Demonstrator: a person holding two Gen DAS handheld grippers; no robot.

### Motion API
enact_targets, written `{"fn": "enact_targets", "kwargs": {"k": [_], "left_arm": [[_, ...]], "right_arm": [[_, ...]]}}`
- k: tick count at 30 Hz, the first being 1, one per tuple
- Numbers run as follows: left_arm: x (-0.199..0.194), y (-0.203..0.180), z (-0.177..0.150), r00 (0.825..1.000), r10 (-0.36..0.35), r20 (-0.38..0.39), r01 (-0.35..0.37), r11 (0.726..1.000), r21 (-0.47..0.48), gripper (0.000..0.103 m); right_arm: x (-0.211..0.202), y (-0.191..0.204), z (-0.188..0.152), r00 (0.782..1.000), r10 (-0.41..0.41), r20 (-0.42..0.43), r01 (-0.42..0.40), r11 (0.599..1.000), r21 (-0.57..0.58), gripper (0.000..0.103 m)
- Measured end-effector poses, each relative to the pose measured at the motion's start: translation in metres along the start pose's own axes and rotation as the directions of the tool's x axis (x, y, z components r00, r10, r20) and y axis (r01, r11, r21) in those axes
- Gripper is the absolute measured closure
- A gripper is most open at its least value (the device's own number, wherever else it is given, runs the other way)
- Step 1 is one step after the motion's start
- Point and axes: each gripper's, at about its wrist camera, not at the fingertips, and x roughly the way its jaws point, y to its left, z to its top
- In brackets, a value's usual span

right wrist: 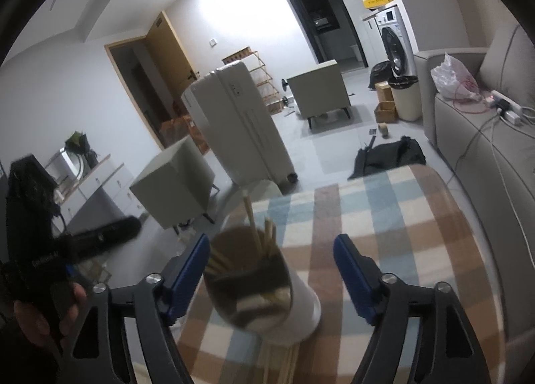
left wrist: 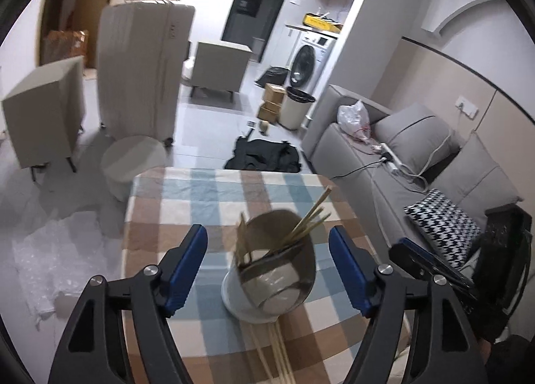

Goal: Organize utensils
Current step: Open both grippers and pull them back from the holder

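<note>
A white utensil holder [left wrist: 271,280] with a dark inner rim stands on the checked tablecloth [left wrist: 207,210]. Several wooden chopsticks [left wrist: 307,220] stick out of it. More loose chopsticks [left wrist: 277,350] lie on the cloth just in front of it. My left gripper [left wrist: 267,267] is open, its blue pads on either side of the holder without touching. In the right wrist view the holder [right wrist: 260,283] sits between the open jaws of my right gripper [right wrist: 271,277], closer to the left pad. Loose chopsticks [right wrist: 284,364] lie below it. The right gripper body shows in the left wrist view [left wrist: 431,263].
A grey sofa [left wrist: 418,163] with cushions and a power strip runs along the table's right side. A round white stool [left wrist: 133,163], a large white suitcase [left wrist: 143,66], small cabinets and a black bag [left wrist: 264,156] stand on the floor beyond the table.
</note>
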Motion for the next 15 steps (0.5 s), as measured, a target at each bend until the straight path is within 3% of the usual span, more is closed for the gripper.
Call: {"fn": "enact_targets", "kwargs": {"k": [7,15], "left_arm": [[0.003,-0.004,-0.037,0.991,0.130,-0.045,-0.130,0.991,-0.008,0.031],[0.010,-0.010,-0.070,0.970,0.229,-0.080,-0.227,0.973,0.031,0.021]], "right_arm": [[-0.012,-0.001,-0.029,0.998,-0.004,-0.068,0.005,1.000,0.011,0.013],[-0.013,0.003,-0.063,0.987,-0.011,-0.160,0.011,1.000,-0.002,0.012]]}}
